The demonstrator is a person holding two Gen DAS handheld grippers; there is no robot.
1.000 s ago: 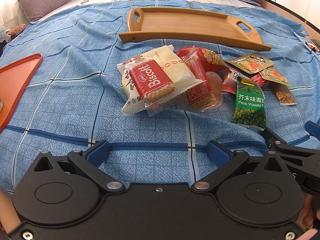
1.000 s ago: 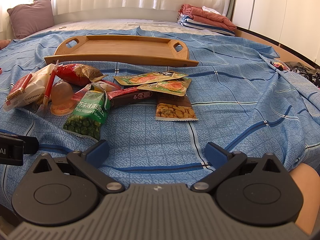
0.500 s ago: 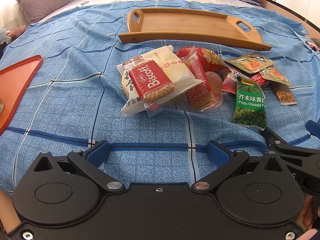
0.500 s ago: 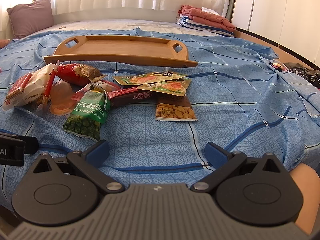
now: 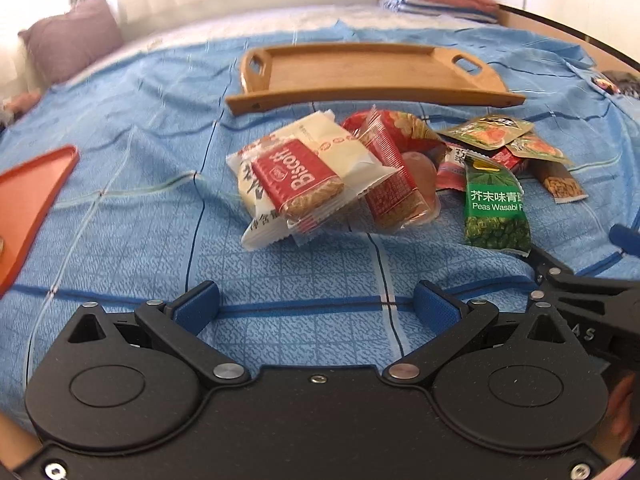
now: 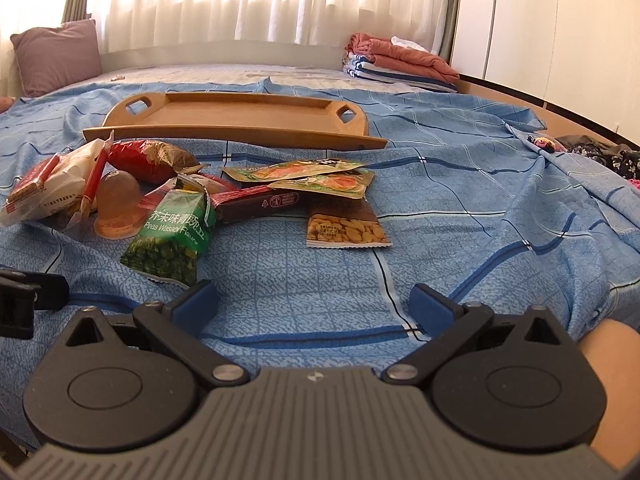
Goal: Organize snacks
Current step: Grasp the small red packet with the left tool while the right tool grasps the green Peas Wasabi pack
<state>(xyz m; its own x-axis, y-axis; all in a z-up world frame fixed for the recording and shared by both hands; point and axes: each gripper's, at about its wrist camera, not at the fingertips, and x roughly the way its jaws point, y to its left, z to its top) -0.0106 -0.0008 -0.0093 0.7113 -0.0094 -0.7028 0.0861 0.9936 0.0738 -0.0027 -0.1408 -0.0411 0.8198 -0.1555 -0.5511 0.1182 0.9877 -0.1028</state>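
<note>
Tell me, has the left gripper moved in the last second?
Yes. In the left wrist view the wooden tray and Biscoff pack sit lower in the frame and more far wall shows, so the open left gripper has tilted upward; the snacks themselves lie unchanged.

Bed w/ blue checked sheet (image 6: 440, 216): snack pile (image 6: 192, 196) near-left, wooden tray (image 6: 240, 120) beyond, orange tray (image 5: 28, 200) far left.

A home bedroom: bed (image 6: 440, 184), pillow (image 6: 56, 56), curtained window (image 6: 260, 0).

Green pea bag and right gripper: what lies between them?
Only bare blue bedsheet separates the green pea bag from the open right gripper; the right wrist view shows it.
</note>
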